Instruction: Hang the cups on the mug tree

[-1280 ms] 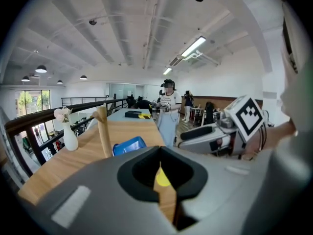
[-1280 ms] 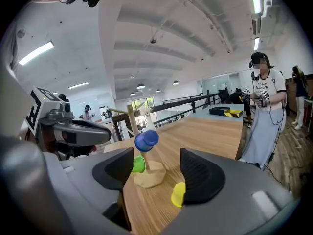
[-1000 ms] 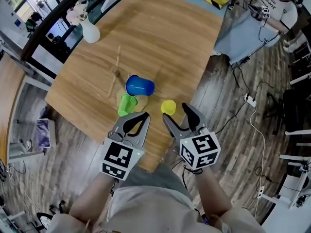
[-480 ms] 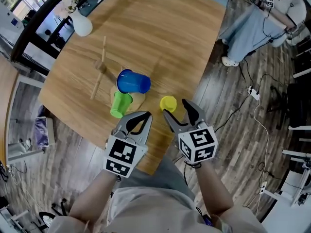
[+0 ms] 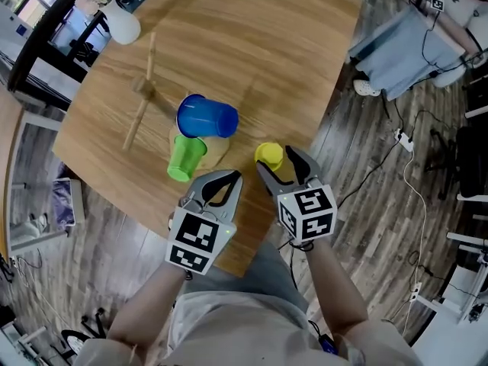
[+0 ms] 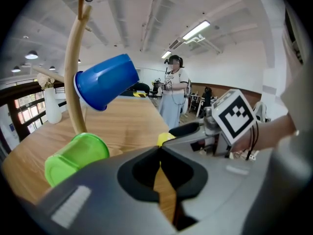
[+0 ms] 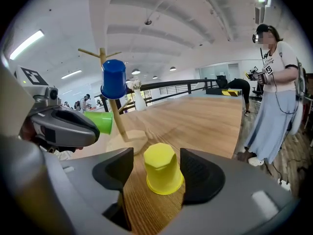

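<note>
A wooden mug tree stands on the table with a blue cup and a green cup hung on its pegs. A yellow cup stands upside down on the table near the front edge. My right gripper is open with its jaws on either side of the yellow cup, a gap showing on both sides. My left gripper is shut and empty, just in front of the green cup. The blue cup hangs high on the stem.
A white vase with flowers stands at the table's far left corner. The table's front edge runs right under both grippers. A person stands beyond the table's right side, and cables lie on the floor.
My right gripper has moved forward, so the yellow cup now sits between its open jaws instead of ahead of them. The left gripper stays shut, about where it was.
</note>
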Demonstrator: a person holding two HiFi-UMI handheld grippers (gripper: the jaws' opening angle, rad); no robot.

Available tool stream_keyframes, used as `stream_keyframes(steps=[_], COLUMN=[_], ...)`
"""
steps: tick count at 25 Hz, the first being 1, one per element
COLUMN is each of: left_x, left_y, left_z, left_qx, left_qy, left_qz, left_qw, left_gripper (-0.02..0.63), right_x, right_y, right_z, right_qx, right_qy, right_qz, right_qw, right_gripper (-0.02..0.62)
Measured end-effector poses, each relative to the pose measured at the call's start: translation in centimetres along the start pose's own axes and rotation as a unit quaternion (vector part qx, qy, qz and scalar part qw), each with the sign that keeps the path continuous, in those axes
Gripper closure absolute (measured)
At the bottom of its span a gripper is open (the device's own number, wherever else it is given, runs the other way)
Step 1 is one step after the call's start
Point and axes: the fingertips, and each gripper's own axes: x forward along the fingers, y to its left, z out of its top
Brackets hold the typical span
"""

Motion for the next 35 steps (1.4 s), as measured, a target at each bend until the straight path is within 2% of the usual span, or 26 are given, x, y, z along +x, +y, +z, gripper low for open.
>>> stream_keyframes(steps=[5,7,15,23,28,35], left_x=[-0.1,-0.4,-2.5,-5.8,-8.8,-12.9], left_y=[0.3,0.5,1.0,-0.3,0.0,-0.3], left_z=[-1.2,-1.5,-1.1,0.6,3.1,5.1], left_qx=[0.007,0.008,0.008,0.001,-0.014,-0.028], left_qy=[0.010,0.014,0.002,-0.006,-0.037,-0.047], left_qz=[0.001,0.003,0.029,0.027,0.045,0.061], left_qw=[0.9999,0.9999,0.9995,0.9996,0.9982,0.9966], left_gripper=[0.603,0.603,0.603,0.603,0.603,0.603], right_x=[1.0,1.1,-0.3,-4.6,-7.9,-12.7], right_y=[-0.3,-0.2,0.6,2.6,4.5,6.8], right_z=[-1.4,-1.4,-0.5,3.9,7.7,12.2], right_qx=[0.003,0.001,0.002,0.000,-0.017,-0.044], right_qy=[0.014,0.013,0.007,-0.033,-0.055,-0.079], right_qz=[-0.015,-0.022,-0.025,-0.017,-0.009,-0.008], right_qw=[1.000,1.000,1.000,0.999,0.998,0.996], right_gripper=[0.310,0.353,0.362,0.364,0.364,0.364])
